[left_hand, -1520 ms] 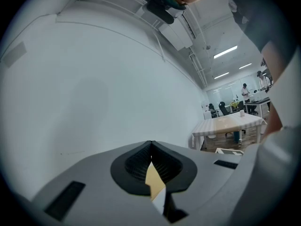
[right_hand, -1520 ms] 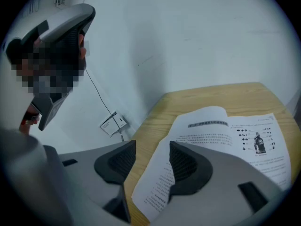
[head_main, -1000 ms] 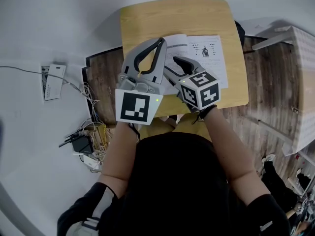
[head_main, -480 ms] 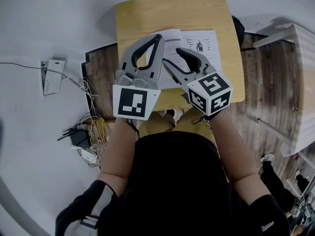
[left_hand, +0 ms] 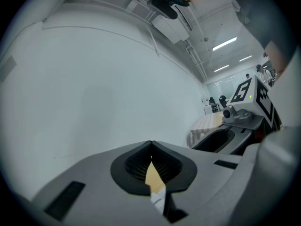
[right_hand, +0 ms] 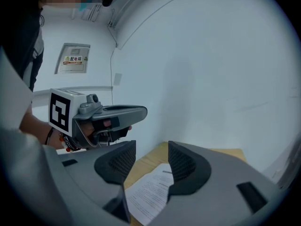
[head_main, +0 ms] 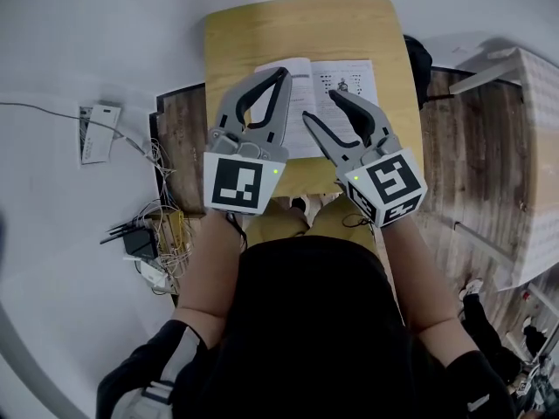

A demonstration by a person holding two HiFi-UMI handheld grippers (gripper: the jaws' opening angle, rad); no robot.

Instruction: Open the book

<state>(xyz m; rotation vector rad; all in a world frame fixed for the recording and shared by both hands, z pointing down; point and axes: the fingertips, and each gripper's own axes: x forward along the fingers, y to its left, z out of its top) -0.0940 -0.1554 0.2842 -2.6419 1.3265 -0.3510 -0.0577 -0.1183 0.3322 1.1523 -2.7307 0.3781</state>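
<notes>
1. The left gripper (head_main: 281, 75) is held out over the near left part of the desk (head_main: 297, 26), its marker cube toward the person and its jaws pointing away over the left page.
2. In the left gripper view its jaws meet at the tips. Only a thin slit below them shows wood and a strip of paper, and they hold nothing.
3. The right gripper (head_main: 321, 105) sits beside it to the right, angled up and to the left, with its cube over the desk's near edge.
4. In the right gripper view its jaws stand clearly apart. They grip nothing; a printed page lies on the desk below the gap.
5. The book (head_main: 349, 81) lies open and flat in the middle of the desk, both pages facing up, partly covered in the head view by the two grippers.
6. Compared with a second ago, the right gripper has drawn back toward the person and off to the right. The two grippers, then overlapping, are now side by side with a gap between them. The left one has hardly shifted, and the book is open as before.
</notes>
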